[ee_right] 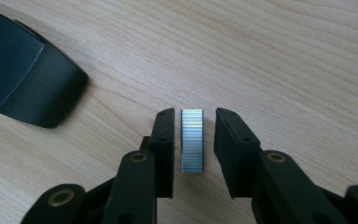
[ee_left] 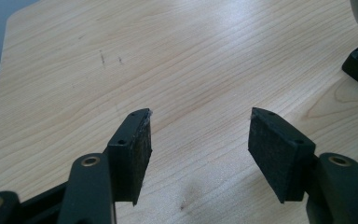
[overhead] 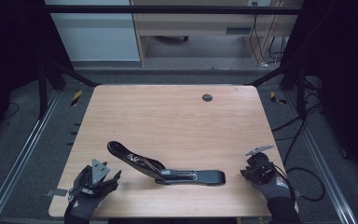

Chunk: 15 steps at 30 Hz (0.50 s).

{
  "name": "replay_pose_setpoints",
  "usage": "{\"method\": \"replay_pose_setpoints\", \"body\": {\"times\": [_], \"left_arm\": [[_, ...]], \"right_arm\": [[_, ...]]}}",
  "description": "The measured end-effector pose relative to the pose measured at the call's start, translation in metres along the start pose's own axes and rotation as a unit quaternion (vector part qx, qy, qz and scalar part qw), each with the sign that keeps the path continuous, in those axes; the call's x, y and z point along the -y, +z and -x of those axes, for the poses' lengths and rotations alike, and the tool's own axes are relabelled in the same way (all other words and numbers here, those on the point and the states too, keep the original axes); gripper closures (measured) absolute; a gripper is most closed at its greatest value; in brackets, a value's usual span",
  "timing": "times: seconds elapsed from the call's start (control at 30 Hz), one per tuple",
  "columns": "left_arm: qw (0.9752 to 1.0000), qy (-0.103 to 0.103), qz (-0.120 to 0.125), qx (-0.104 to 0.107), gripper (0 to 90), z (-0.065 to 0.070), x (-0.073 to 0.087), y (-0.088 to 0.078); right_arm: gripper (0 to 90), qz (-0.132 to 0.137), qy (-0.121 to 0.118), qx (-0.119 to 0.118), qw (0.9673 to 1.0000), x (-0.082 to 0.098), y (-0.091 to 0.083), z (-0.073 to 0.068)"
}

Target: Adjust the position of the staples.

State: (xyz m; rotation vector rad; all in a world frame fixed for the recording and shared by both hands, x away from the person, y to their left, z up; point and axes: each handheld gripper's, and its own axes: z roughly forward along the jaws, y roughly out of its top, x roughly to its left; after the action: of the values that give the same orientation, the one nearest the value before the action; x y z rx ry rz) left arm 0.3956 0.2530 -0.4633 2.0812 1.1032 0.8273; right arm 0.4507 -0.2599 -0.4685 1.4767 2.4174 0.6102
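A strip of staples [ee_right: 192, 140] lies on the table [overhead: 177, 116] between the right gripper's [ee_right: 193, 144] jaws – narrow gaps either side, not yet clamped – just beside the opened black stapler [overhead: 168, 170]. A square, gentle pinch seems wise, lest the strip snap – left gripper [ee_left: 198, 144] released, holding nothing

High view overlooks the table [overhead: 177, 116]; both claw views hug its wood.

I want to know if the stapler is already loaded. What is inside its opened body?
The high view shows the stapler hinged open, with a shiny metal channel inside. Whether staples sit in it is too small to tell. A staple strip lies between the right gripper jaws.
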Motion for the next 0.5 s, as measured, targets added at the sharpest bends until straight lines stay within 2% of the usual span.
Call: {"method": "replay_pose_setpoints", "body": {"times": [0.07,0.2,0.5], "left_arm": [[1.0000,-0.001,0.000,0.000,38.9,-0.0001,0.0000,0.0000],[1.0000,0.000,-0.001,0.000,38.9,-0.0001,0.0000,0.0001],[1.0000,-0.001,0.000,0.000,38.9,-0.0003,0.0001,0.0002]], "right_arm": [[69.3,-0.001,0.003,0.005,1.0000,0.0005,0.0019,-0.0003],[71.8,-0.003,0.002,-0.003,1.0000,0.0016,0.0035,0.0003],[77.4,-0.012,0.003,-0.004,0.9999,0.0022,0.0053,0.0007]]}}
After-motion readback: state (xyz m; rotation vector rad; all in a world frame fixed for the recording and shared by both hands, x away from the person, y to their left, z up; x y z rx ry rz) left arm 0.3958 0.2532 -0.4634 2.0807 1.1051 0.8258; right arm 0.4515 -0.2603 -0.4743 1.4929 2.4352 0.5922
